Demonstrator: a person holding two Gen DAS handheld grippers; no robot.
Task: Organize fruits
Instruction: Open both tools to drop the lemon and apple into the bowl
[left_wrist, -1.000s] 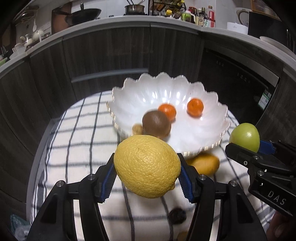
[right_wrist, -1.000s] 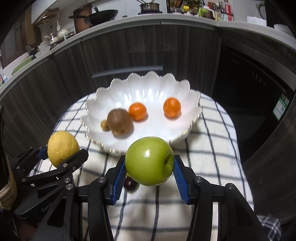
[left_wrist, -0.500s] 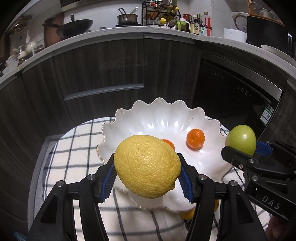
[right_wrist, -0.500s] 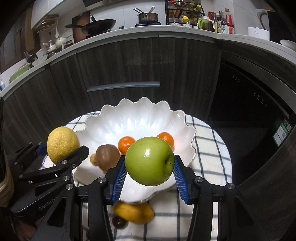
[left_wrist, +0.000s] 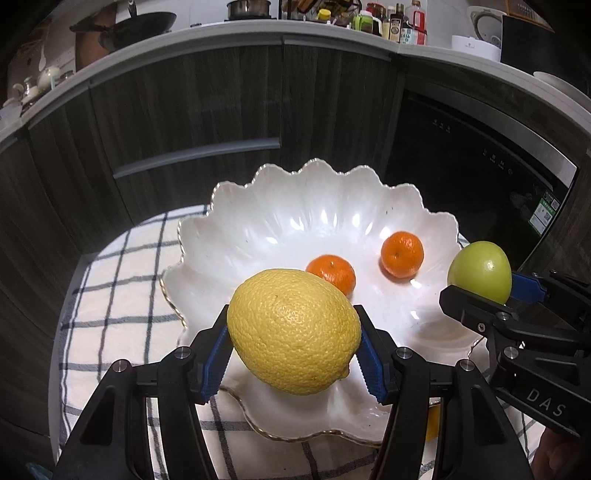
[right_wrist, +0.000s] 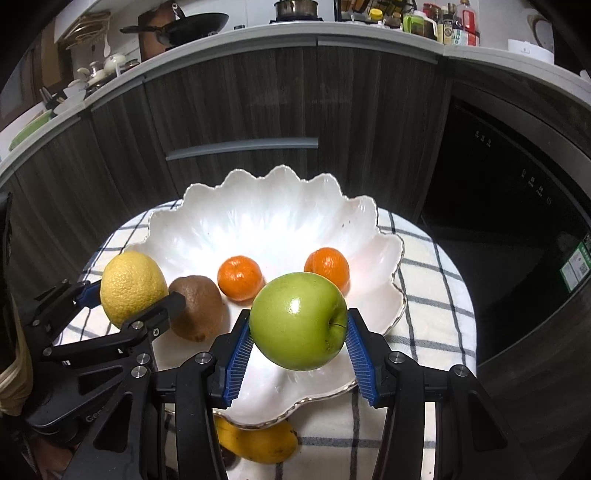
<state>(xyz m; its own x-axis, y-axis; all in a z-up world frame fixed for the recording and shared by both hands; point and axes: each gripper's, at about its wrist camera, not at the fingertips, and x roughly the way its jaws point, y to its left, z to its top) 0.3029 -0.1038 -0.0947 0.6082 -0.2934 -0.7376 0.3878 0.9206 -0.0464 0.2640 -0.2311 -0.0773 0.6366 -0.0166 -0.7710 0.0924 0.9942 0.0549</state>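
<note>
My left gripper (left_wrist: 293, 352) is shut on a large yellow lemon (left_wrist: 293, 330) and holds it over the near left part of a white scalloped bowl (left_wrist: 295, 221). My right gripper (right_wrist: 297, 349) is shut on a green apple (right_wrist: 297, 321) above the bowl's (right_wrist: 266, 221) near edge. In the right wrist view the lemon (right_wrist: 131, 286) shows at the left, beside a brown kiwi (right_wrist: 197, 306) lying in the bowl. Two small oranges (right_wrist: 240, 277) (right_wrist: 327, 266) rest in the middle of the bowl. In the left wrist view the apple (left_wrist: 480, 271) shows at the right.
The bowl stands on a round table under a white cloth with dark checks (right_wrist: 432, 295). A yellow fruit (right_wrist: 258, 443) lies on the cloth just in front of the bowl. Dark cabinet fronts (left_wrist: 221, 110) and a worktop with pans and bottles stand behind.
Both grippers have moved forward with their fruit, from in front of the bowl to over its near part. The bowl now fills more of both views. The yellow fruit on the cloth has slipped under the fingers.
</note>
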